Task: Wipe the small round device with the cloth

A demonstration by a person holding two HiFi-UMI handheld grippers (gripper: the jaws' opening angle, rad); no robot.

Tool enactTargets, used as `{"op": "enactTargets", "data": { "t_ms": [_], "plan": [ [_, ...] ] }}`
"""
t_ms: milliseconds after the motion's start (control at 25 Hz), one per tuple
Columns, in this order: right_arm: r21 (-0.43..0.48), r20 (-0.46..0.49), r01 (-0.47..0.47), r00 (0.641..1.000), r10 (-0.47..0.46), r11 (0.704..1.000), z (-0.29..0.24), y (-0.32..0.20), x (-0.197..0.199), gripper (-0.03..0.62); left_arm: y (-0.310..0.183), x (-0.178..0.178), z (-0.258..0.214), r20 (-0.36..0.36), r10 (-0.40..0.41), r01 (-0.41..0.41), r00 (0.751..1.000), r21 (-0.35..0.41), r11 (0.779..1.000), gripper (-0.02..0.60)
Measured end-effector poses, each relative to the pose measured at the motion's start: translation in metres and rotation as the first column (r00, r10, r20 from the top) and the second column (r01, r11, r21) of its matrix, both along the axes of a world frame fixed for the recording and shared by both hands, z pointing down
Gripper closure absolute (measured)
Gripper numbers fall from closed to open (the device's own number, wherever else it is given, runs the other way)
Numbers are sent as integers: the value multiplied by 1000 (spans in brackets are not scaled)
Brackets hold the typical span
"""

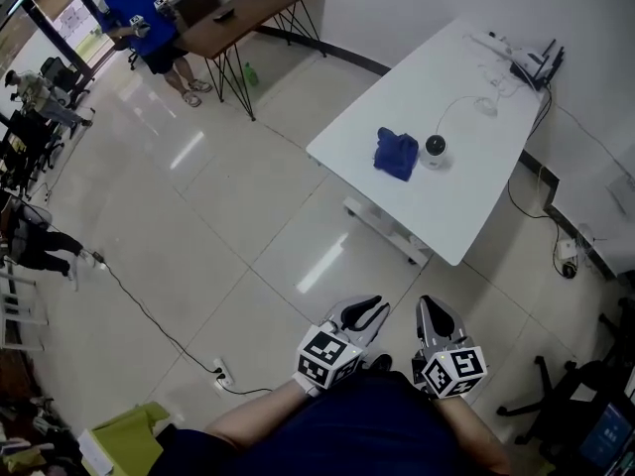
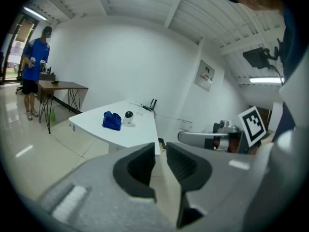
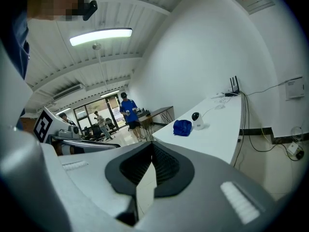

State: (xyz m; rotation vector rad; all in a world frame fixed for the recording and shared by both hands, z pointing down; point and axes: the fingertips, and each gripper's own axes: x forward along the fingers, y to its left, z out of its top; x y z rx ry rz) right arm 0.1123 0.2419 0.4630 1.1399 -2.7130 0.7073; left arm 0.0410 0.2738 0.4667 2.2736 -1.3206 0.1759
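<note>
Device (image 1: pixel 435 148), small and round, white with a dark face, stands on the white table (image 1: pixel 446 216). The blue cloth (image 1: pixel 397 154) lies bunched just beside it, on its left as we look down. At the table's far end, by the wall, we see a router (image 1: pixel 536 65) and loose cables. Glossy tiled floor (image 1: pixel 198 226) all around us, a brown desk (image 1: pixel 248 13) across the room, a person in blue (image 1: pixel 139 8) standing at it. We're well apart from the table. Left gripper (image 2: pixel 161 151): jaws a narrow crack apart, nothing between them. Right gripper (image 3: pixel 152 146): jaws pressed together, empty. Both are low by our body, touching nothing.
</note>
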Motion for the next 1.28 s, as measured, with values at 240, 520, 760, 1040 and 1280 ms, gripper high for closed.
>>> {"op": "enactTargets", "data": {
  "t_ms": [240,520,760,1040,1280],
  "plan": [
    [9,-30,-28,999,28,1000,-5,-34,-36,582,-39,-42,-4,-34,17,-17,999,-1,1000,506],
    [7,-54,-42,998,43,999,-7,-65,-68,582,-72,-68,-4,-79,58,-60,995,-13,998,506],
    [-1,-61,-50,997,49,999,-3,-90,-79,582,-101,-80,-4,-87,51,-54,995,-25,998,506],
    [-2,-34,-27,999,26,1000,2,-130,-90,582,-139,-87,-3,-69,33,-35,997,-33,999,506],
    [8,-8,14,1000,-14,1000,-2,-173,-89,582,-180,-90,-4,-47,-18,17,999,-33,999,506]
  ]
}}
